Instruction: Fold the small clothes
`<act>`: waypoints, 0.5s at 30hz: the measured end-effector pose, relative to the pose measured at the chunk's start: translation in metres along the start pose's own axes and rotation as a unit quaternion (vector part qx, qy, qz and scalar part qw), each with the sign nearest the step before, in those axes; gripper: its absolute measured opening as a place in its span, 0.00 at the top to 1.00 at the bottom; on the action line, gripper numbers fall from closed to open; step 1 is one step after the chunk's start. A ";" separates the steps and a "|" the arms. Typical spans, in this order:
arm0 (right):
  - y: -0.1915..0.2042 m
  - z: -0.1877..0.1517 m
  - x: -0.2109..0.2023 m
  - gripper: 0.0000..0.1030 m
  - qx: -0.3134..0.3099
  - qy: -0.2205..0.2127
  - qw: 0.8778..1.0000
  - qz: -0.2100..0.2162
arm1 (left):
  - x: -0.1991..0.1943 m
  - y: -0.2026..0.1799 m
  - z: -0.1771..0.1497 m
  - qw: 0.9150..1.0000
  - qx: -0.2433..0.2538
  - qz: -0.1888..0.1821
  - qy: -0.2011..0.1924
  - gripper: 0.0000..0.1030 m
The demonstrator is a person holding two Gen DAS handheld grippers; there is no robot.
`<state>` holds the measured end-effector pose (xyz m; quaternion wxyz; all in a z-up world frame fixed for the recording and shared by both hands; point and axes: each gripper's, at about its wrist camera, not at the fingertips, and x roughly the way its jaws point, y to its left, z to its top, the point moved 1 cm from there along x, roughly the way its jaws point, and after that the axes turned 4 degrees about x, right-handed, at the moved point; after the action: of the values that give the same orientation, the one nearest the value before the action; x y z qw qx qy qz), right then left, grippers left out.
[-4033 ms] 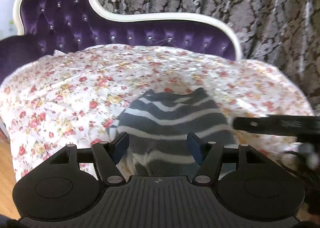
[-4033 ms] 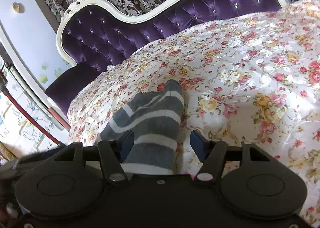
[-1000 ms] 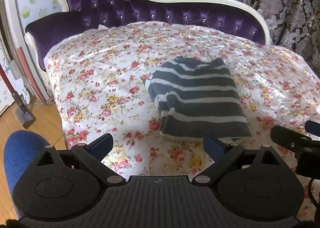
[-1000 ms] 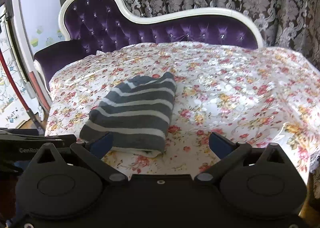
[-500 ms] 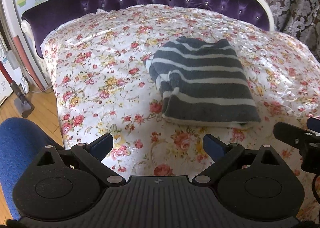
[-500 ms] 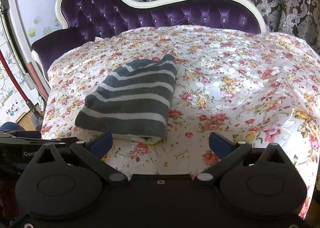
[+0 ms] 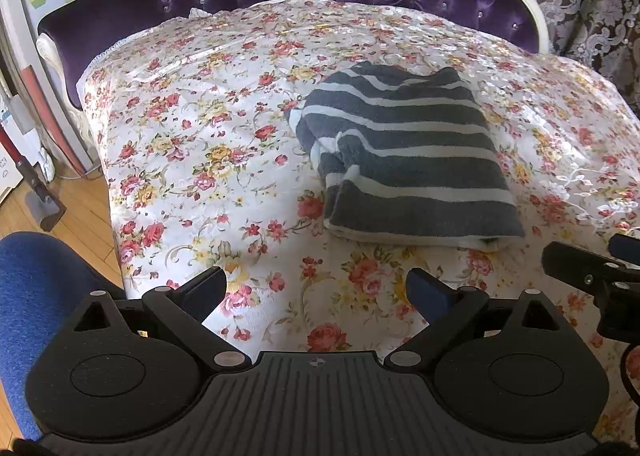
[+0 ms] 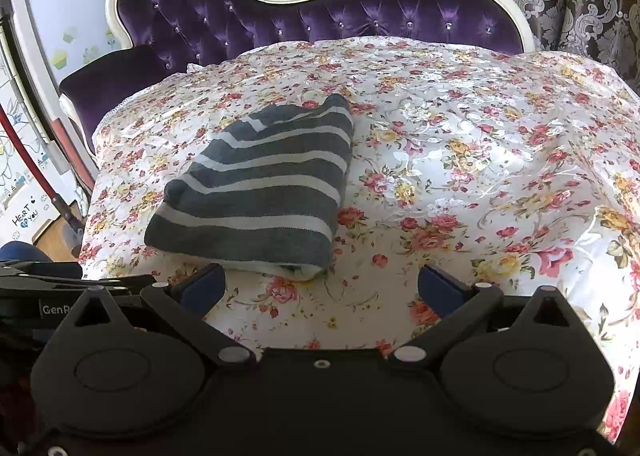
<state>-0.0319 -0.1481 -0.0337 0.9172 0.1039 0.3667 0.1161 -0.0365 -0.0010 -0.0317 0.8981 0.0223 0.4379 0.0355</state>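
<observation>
Folded striped garment being left on the floral bedspread, both tongs spread and empty.

The grey-and-white striped garment [image 7: 404,159] is being shown as a compact folded bundle near the middle of the floral bedspread [image 7: 208,159], well short of the purple tufted headboard [image 8: 320,19]. The left tongs [image 7: 316,292] and right tongs [image 8: 320,288] are being held wide apart, nothing gripped, just in front of the garment's near edge, apparently because the fold is judged complete. Bare bedspread is lying open on every side of the garment, widest to its right. A looser, layered edge is showing on the garment's left side, where tidying may be wanted.
</observation>
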 end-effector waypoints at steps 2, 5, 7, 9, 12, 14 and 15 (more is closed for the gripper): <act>0.000 0.000 0.000 0.01 0.000 0.000 1.000 0.000 | 0.000 0.000 0.000 1.000 0.000 -0.001 0.001 0.05; 0.000 0.000 0.000 0.01 0.000 0.000 1.000 0.000 | 0.000 0.000 0.000 1.000 0.000 -0.001 0.001 0.05; 0.000 0.000 0.000 0.01 -0.001 0.000 1.000 0.000 | 0.000 0.000 0.000 1.000 0.000 -0.002 0.001 0.05; 0.001 0.001 0.000 0.01 -0.001 -0.001 1.000 0.001 | 0.000 0.000 0.000 1.000 0.000 -0.002 0.001 0.05; 0.001 0.001 0.001 0.01 -0.003 0.000 1.000 0.001 | 0.000 0.000 0.000 1.000 0.000 -0.001 0.001 0.05; 0.002 0.001 0.001 0.01 -0.003 0.000 1.000 0.001 | 0.000 0.000 0.000 1.000 0.000 -0.002 0.003 0.05; 0.002 0.000 0.001 0.01 -0.003 0.001 1.000 0.001 | 0.000 0.000 0.000 1.000 0.000 -0.002 0.003 0.05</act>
<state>-0.0310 -0.1456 -0.0335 0.9170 0.1017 0.3670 0.1183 -0.0366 -0.0014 -0.0319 0.8968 0.0213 0.4406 0.0337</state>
